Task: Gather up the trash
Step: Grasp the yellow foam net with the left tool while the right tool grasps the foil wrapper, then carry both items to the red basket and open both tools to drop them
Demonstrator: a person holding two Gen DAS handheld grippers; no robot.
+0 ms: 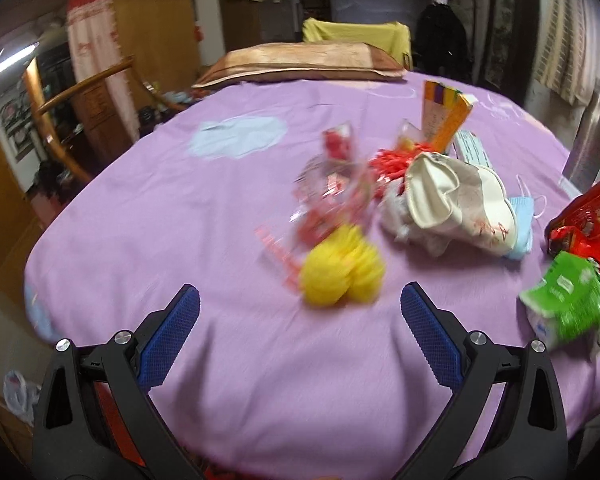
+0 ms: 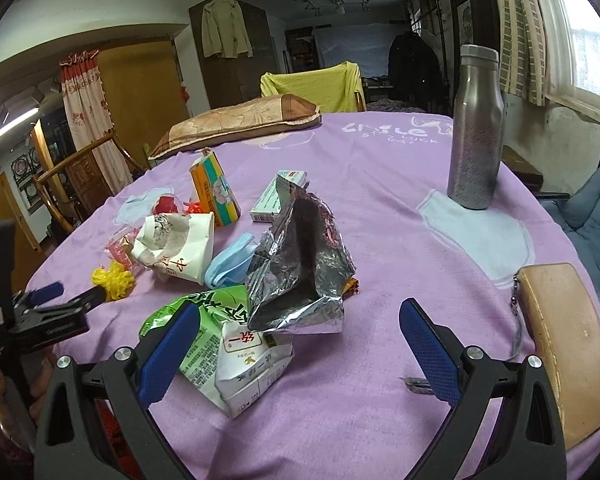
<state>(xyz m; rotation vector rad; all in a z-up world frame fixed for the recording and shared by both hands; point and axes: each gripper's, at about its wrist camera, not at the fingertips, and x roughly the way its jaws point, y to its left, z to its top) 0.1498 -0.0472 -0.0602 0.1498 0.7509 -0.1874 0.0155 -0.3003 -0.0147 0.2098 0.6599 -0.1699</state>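
Both claws gape apart: left claw (image 1: 300, 312) near a blurred, seemingly mesh yellow ball (image 1: 342, 270); right claw (image 2: 300, 320) by a crumpled silver foil bag (image 2: 300, 268).

- A lived-in home, seemingly a bedroom or living room.
- A purple bedsheet (image 2: 380, 200) covers the surface, with a pillow (image 2: 236, 120) at its far end.
- A jacket (image 2: 224, 30) hangs on a wooden wardrobe (image 2: 236, 60).
- Curtains (image 2: 520, 32) by a window, a draped chair (image 2: 312, 86), a doorway curtain (image 2: 88, 120).
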